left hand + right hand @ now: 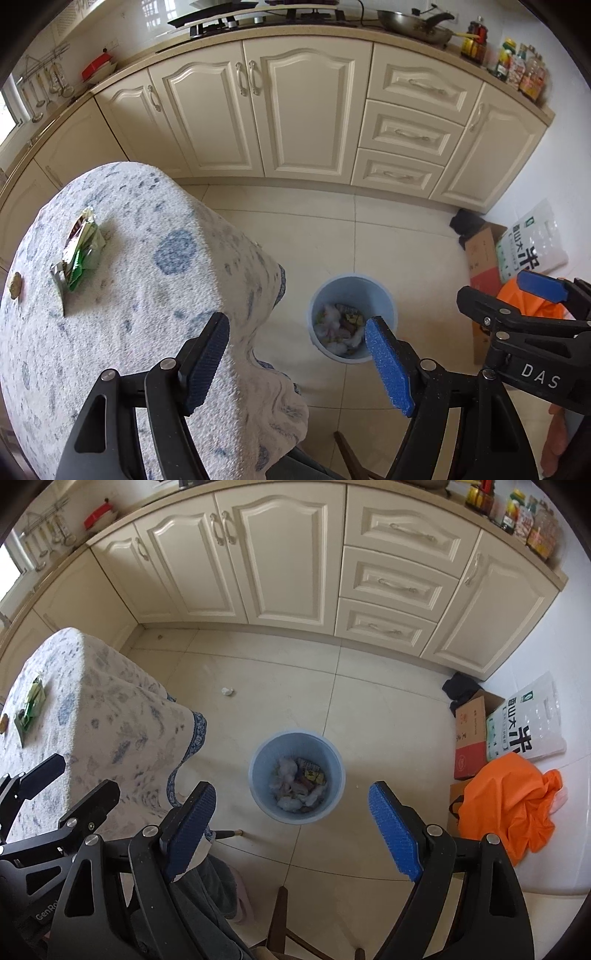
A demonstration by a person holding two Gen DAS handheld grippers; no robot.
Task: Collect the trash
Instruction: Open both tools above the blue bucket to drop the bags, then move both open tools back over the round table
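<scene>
Both grippers over the blue bin (297, 775), jaws wide open, nothing btwn them: left gripper (297, 363), right gripper (291, 829). Green wrapper (79, 254) lies on the desk (147, 295); paper scrap (226, 691) on floor.

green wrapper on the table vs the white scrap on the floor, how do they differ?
The green wrapper lies on the clothed table; the white scrap lies on the floor tiles beyond the table. The wrapper is green, printed, long and flattened; the scrap is plain white and balled up. The wrapper looks far bigger than the scrap. Both are outside the blue bin, and neither is in a tool.
</scene>
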